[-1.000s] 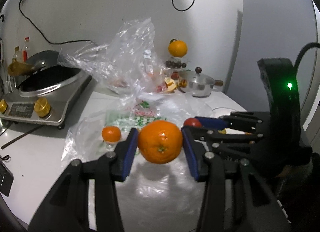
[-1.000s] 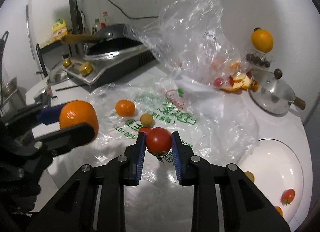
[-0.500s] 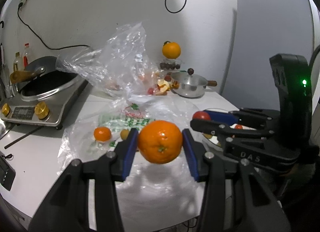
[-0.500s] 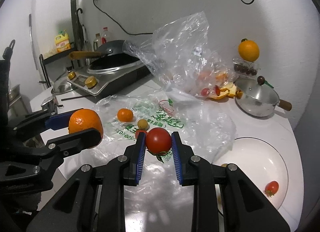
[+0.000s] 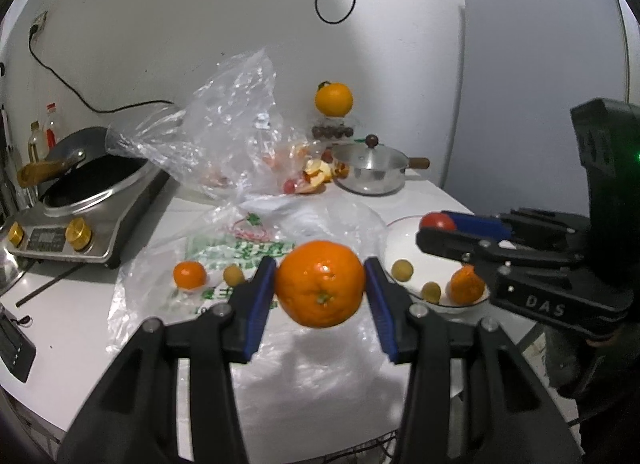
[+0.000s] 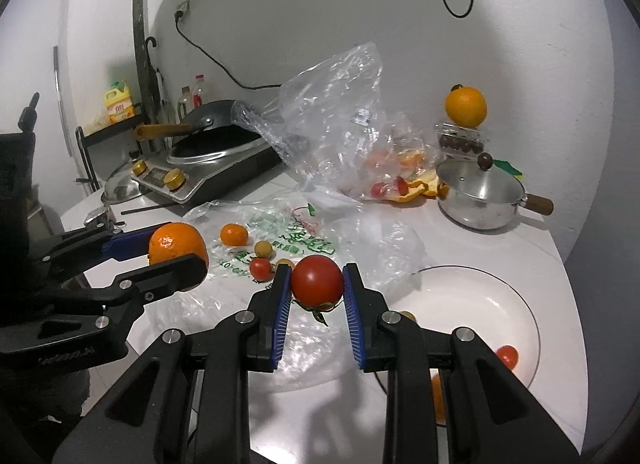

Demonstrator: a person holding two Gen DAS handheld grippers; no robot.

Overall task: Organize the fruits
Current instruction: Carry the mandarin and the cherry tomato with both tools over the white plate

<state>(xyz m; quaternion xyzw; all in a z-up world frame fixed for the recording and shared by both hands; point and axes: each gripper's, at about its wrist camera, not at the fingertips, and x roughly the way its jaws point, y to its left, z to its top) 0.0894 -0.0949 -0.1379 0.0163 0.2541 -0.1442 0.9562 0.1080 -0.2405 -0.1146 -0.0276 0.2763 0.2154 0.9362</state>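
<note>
Countertop [image 5: 80, 316] | orange [image 5: 319, 289] between left fingers [image 5: 256, 304] | tomato [image 6: 317, 279] between right fingers [image 6: 280, 304]

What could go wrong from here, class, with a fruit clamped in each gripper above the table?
1. The tomato in the right gripper is soft; the pads could bruise or split it.
2. The round orange in the left gripper might slip and roll off the table.
3. The white plate sits near the table's edge, so a careless drop could knock it.
</note>
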